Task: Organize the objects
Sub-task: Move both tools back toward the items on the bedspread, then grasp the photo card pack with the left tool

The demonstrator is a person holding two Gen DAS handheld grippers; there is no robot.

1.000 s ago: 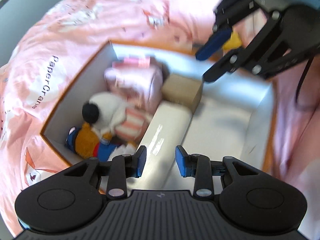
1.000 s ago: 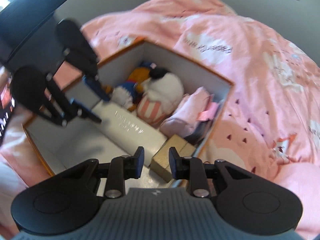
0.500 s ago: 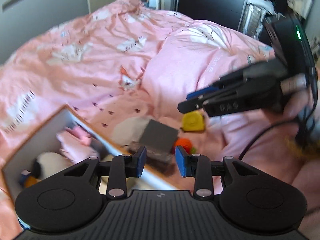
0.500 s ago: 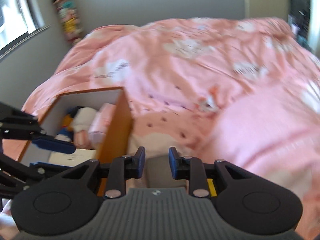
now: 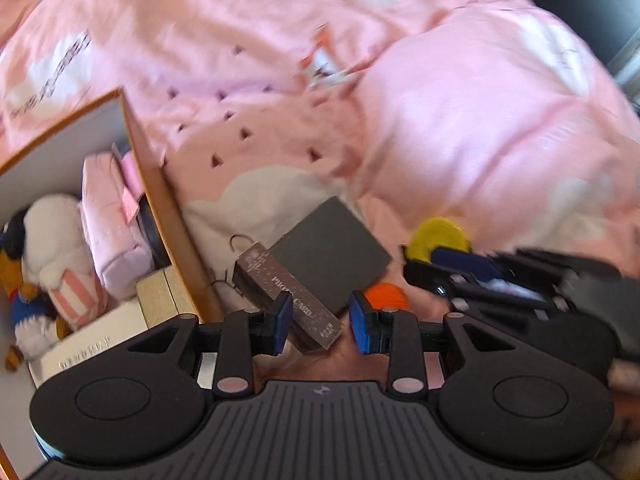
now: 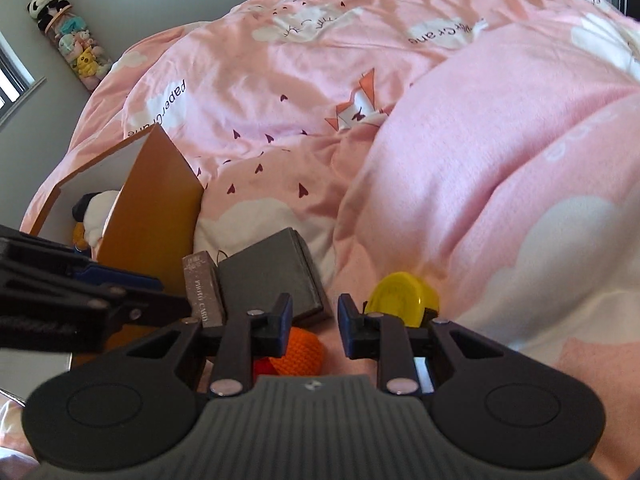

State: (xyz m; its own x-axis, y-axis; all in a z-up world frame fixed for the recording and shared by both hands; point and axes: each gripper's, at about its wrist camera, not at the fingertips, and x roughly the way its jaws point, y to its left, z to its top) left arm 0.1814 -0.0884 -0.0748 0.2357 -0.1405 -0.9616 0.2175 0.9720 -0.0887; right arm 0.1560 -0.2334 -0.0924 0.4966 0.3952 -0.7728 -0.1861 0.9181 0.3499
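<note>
Beside the orange box (image 5: 160, 196) on the pink duvet (image 5: 280, 92), the photo-card box (image 5: 288, 300) is framed by the released, empty left gripper (image 5: 318, 326), the right gripper (image 6: 314, 322) likewise gaping above the orange ball (image 6: 304, 350); descent and closing are judged next.

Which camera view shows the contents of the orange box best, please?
The left wrist view. It looks into the orange box from above, showing the white plush toy, pink pouch and tan carton. In the right wrist view the box's orange wall hides nearly everything; only part of the plush toy peeks out.
</note>
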